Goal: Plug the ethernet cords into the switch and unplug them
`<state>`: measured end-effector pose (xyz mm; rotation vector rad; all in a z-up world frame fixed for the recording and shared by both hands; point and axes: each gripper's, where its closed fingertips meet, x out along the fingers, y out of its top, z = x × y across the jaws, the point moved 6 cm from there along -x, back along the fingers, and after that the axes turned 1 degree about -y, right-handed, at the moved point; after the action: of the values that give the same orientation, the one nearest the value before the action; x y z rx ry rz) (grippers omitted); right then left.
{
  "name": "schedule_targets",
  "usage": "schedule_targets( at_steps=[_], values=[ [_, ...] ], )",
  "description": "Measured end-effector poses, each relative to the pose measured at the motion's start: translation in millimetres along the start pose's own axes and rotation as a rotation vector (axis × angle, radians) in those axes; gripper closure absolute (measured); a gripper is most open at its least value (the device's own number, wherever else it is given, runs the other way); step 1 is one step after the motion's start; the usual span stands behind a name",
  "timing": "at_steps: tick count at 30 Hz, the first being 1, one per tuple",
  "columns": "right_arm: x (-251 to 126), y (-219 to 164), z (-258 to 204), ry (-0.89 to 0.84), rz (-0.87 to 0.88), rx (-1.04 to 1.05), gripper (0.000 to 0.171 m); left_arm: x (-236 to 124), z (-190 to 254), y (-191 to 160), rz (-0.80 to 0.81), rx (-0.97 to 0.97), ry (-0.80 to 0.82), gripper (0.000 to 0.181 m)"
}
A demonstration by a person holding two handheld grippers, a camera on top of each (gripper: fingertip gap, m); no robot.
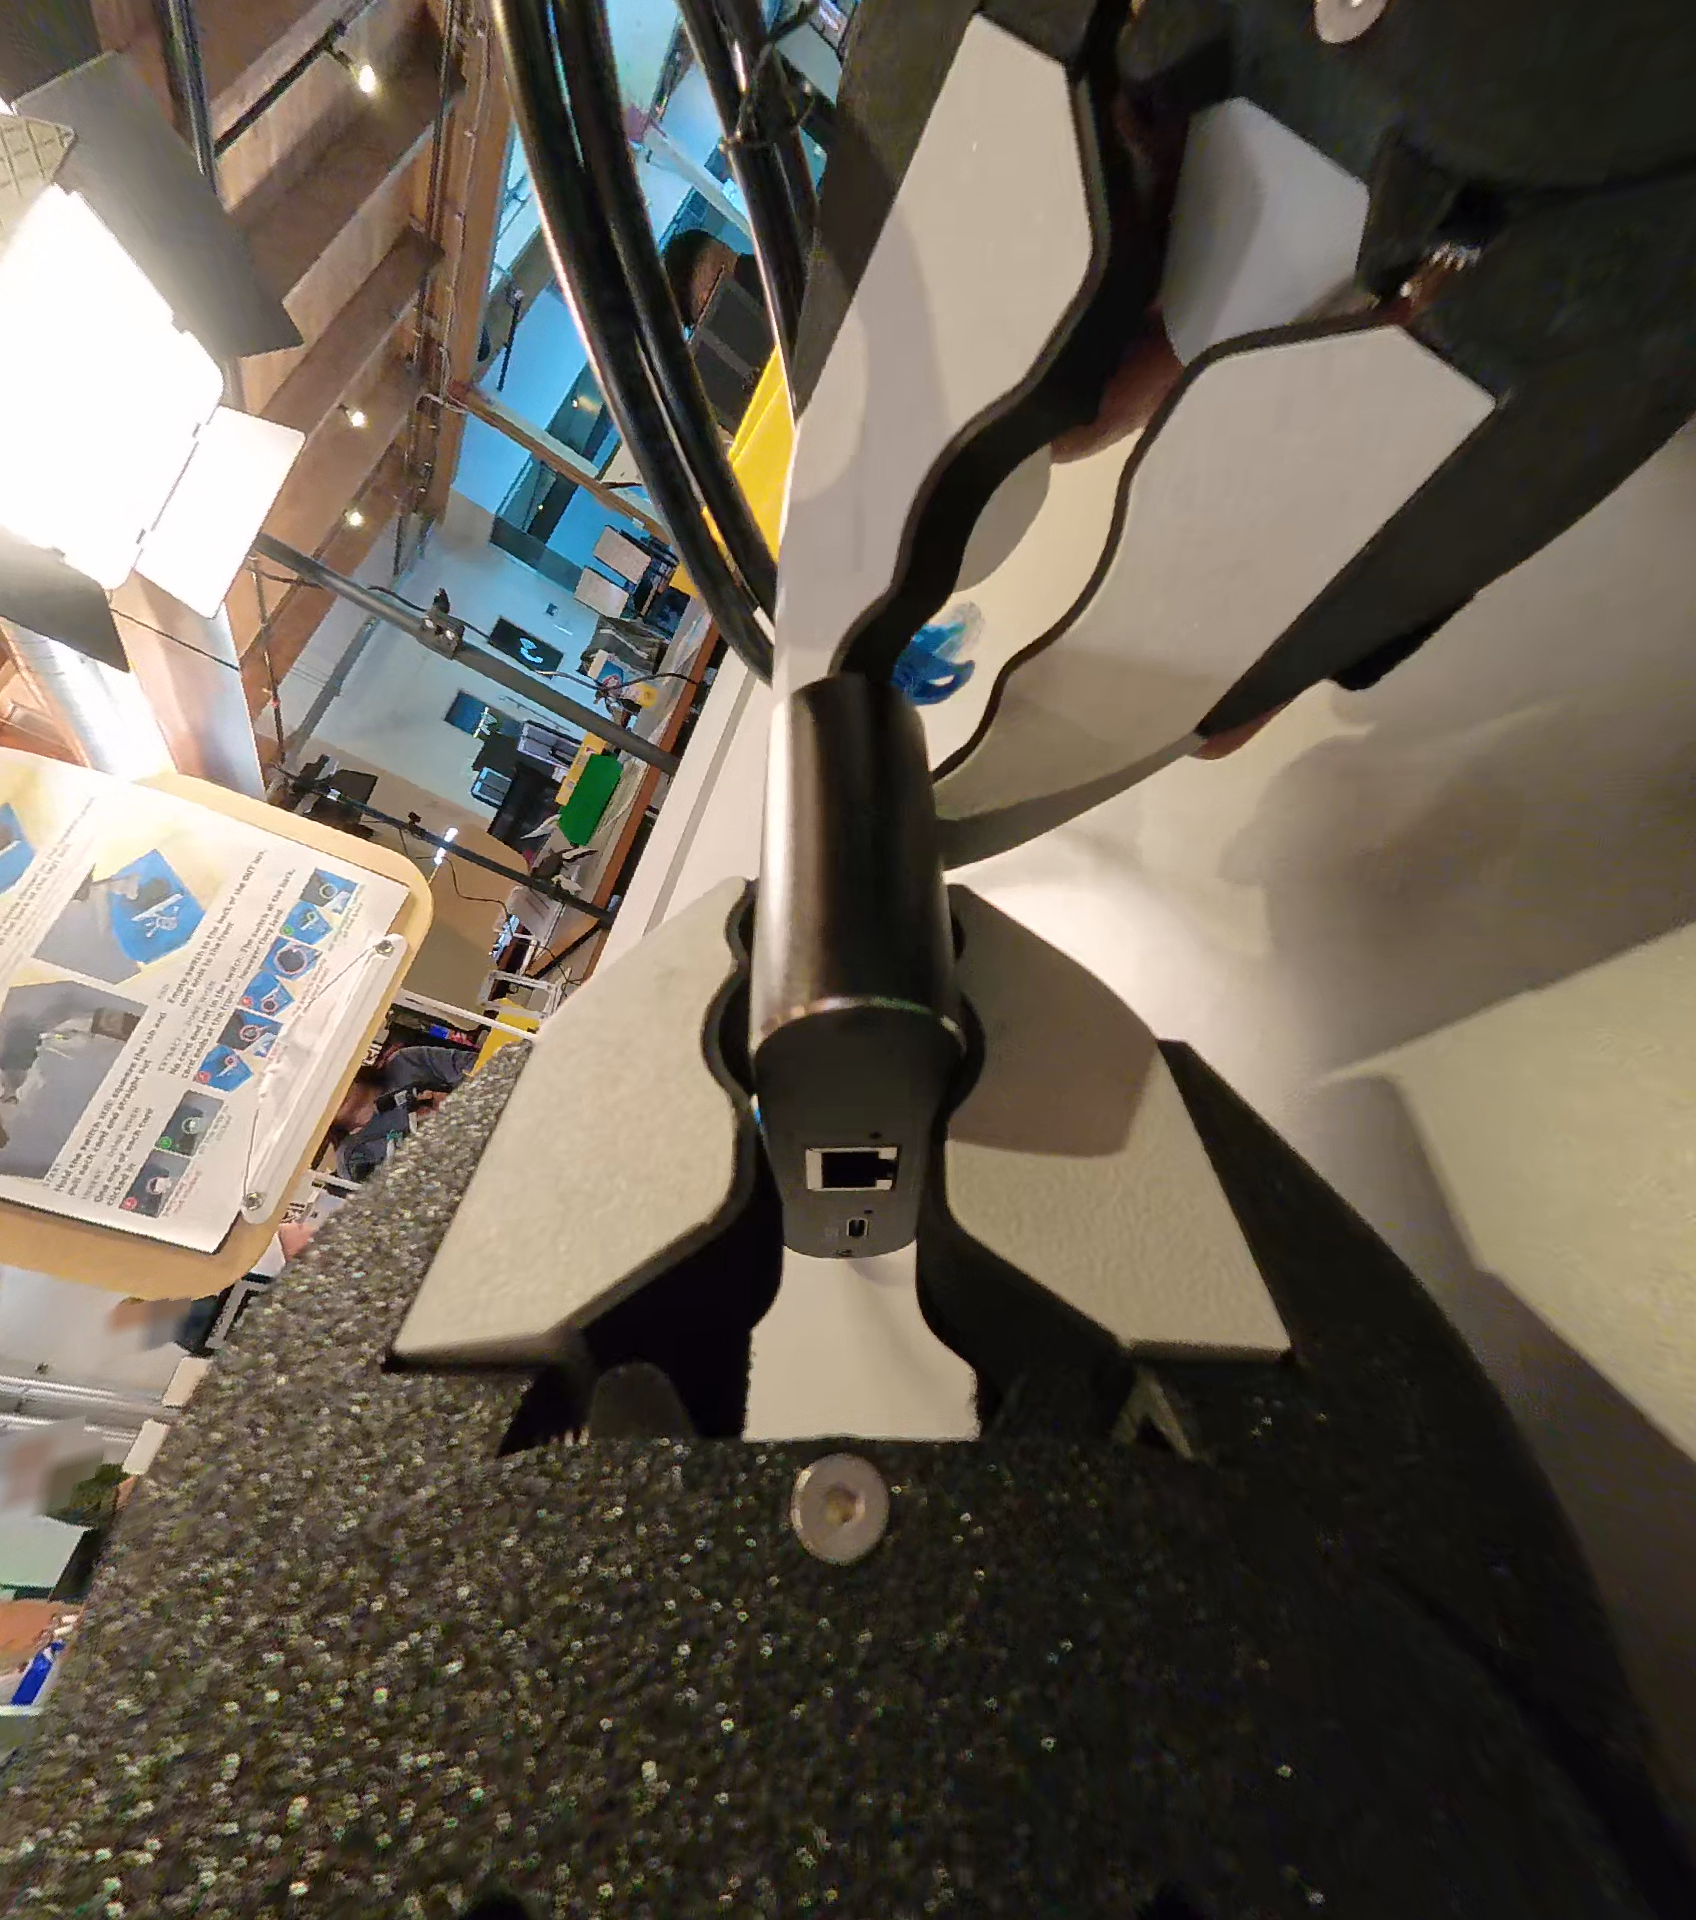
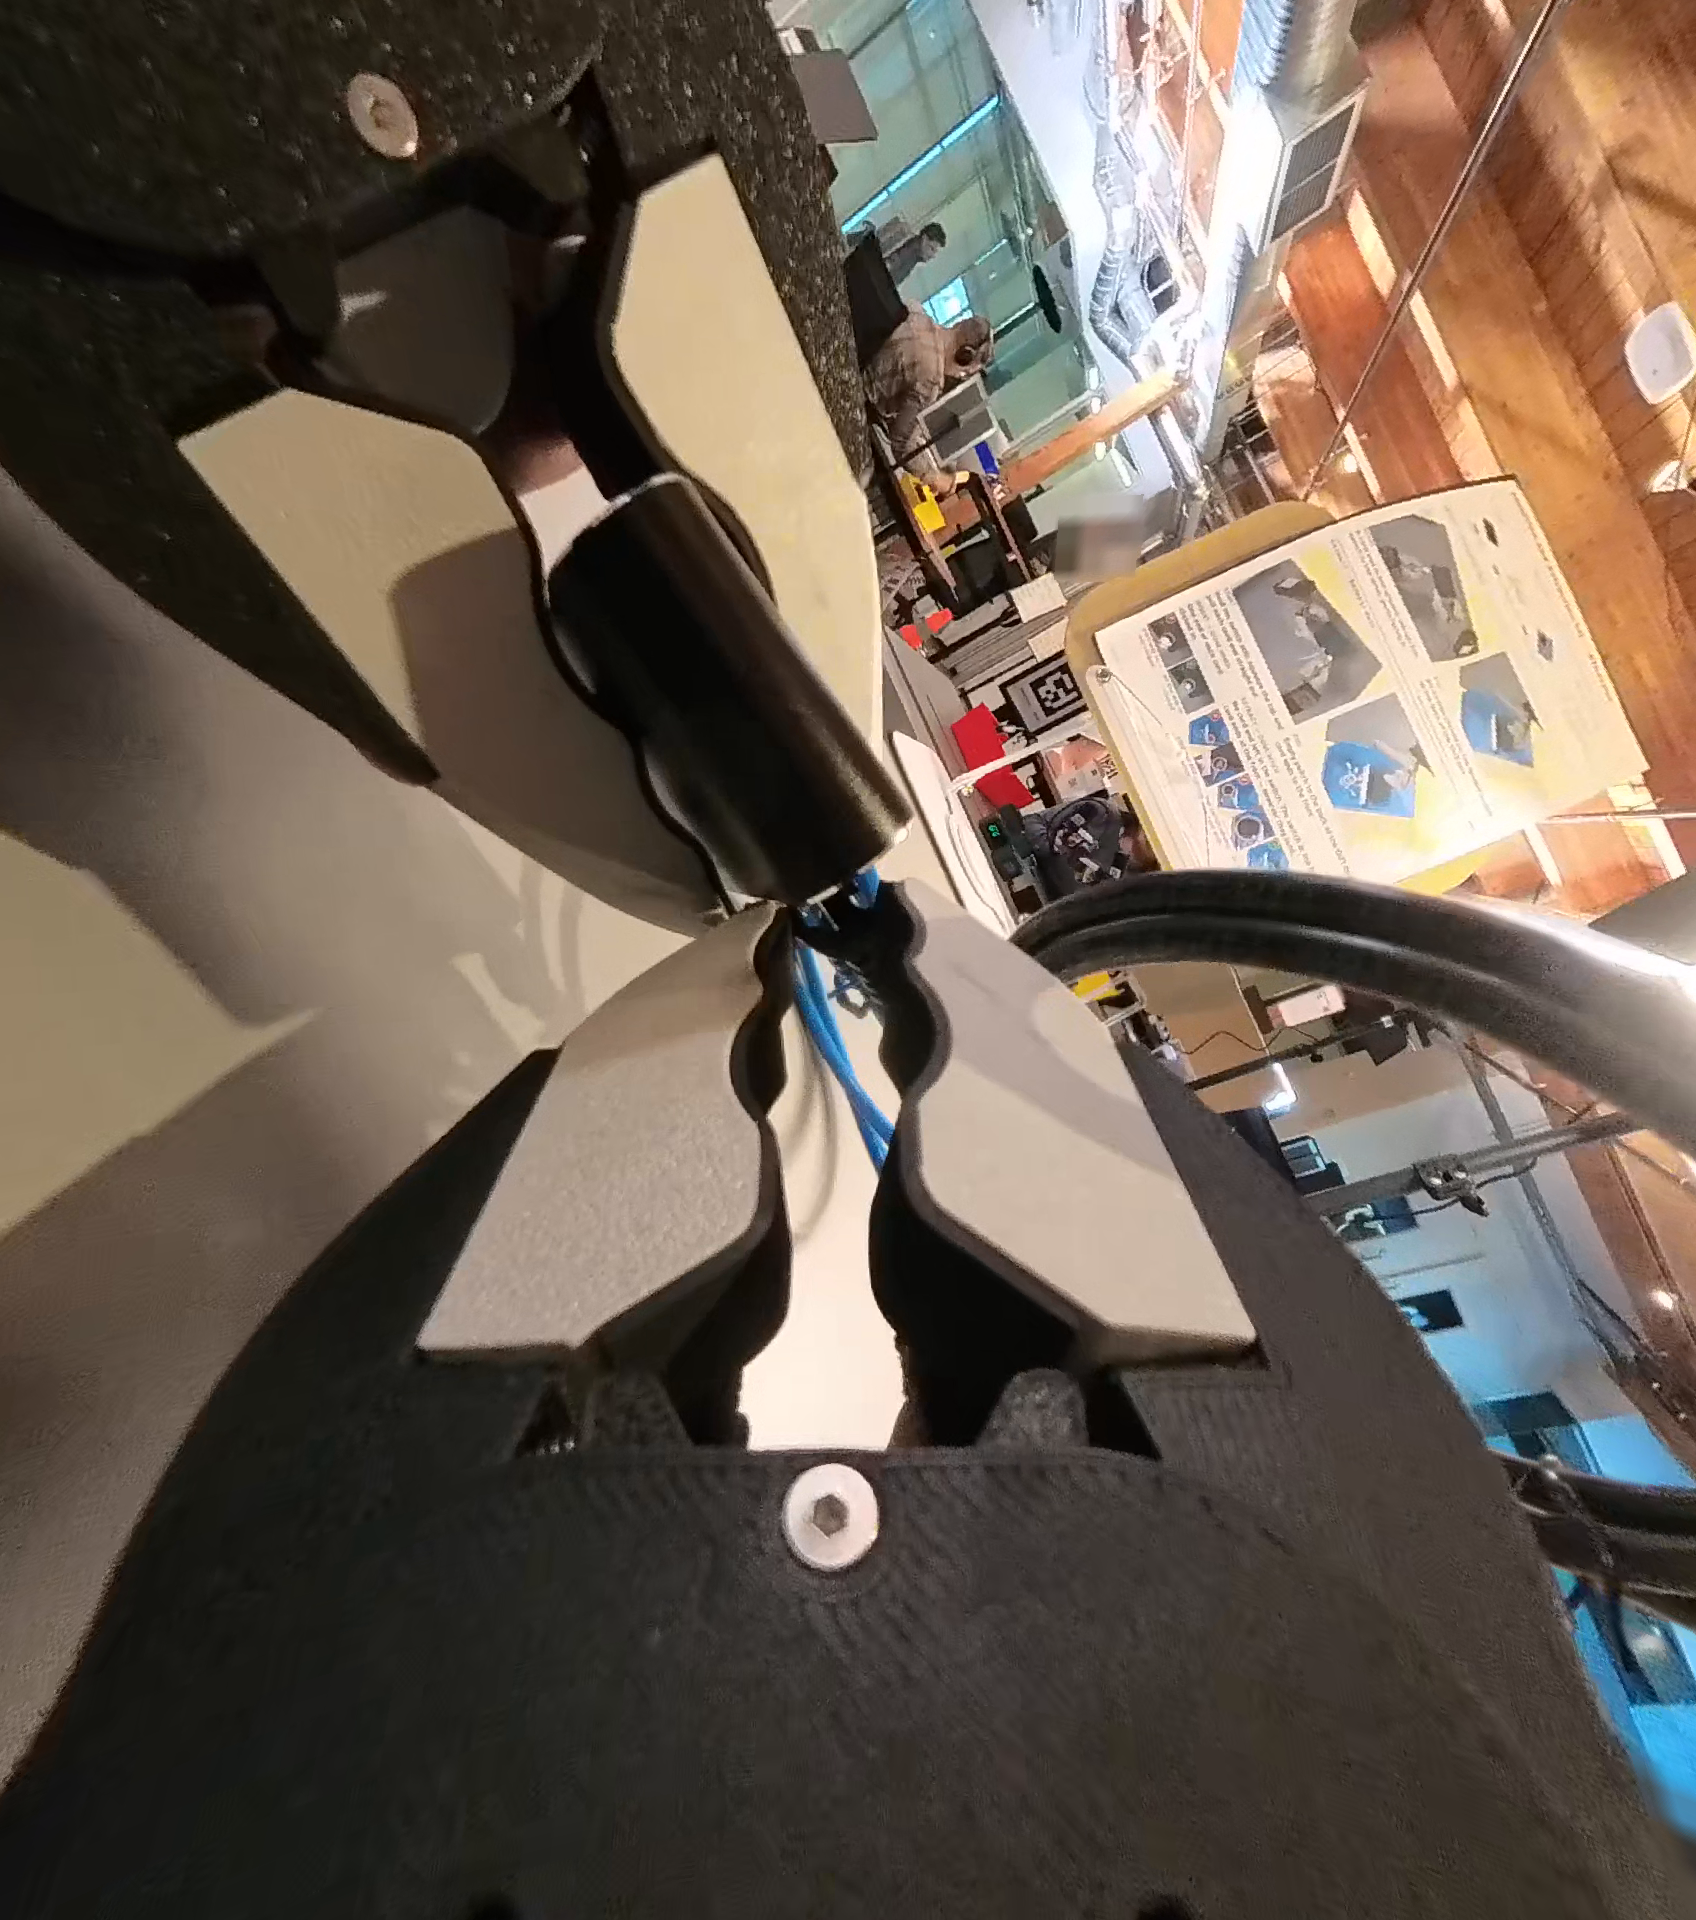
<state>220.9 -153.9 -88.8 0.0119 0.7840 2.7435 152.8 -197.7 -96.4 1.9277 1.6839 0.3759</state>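
Observation:
The switch (image 1: pixel 844 935) is a small black oval-bodied box. My left gripper (image 1: pixel 849 914) is shut on its middle, and an empty port on its near end faces the camera. In the right wrist view the switch (image 2: pixel 719 707) sits in the left gripper (image 2: pixel 782 769) at the top. My right gripper (image 2: pixel 839 920) is shut on the blue ethernet cord (image 2: pixel 849 1081) right at the switch's far end. The cord's plug is hidden between fingertips and switch. The right gripper (image 1: pixel 927 675) and the blue cord (image 1: pixel 932 649) show beyond the switch in the left wrist view.
A white table surface (image 1: pixel 1446 831) lies behind both grippers. Thick black cables (image 2: pixel 1446 966) loop beside the right gripper and also show in the left wrist view (image 1: pixel 615 312). An instruction sheet on a board (image 1: pixel 127 987) and a bright studio lamp (image 1: pixel 65 395) stand beyond the table. The tips of both grippers are at nearly the same place.

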Motion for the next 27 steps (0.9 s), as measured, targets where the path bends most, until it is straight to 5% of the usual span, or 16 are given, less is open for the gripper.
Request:
schedule_targets(
  at_steps=[1,27],
  values=[
    [0.0,-0.1,-0.4,-0.003,-0.007,0.003,0.156,0.4,0.2,-0.2,-0.003,0.003,-0.001,0.152],
    [1.6,-6.6,-3.6,-0.021,-0.072,0.034,0.156,7.5,3.8,-3.1,-0.117,0.103,0.032,0.152]
  ],
)
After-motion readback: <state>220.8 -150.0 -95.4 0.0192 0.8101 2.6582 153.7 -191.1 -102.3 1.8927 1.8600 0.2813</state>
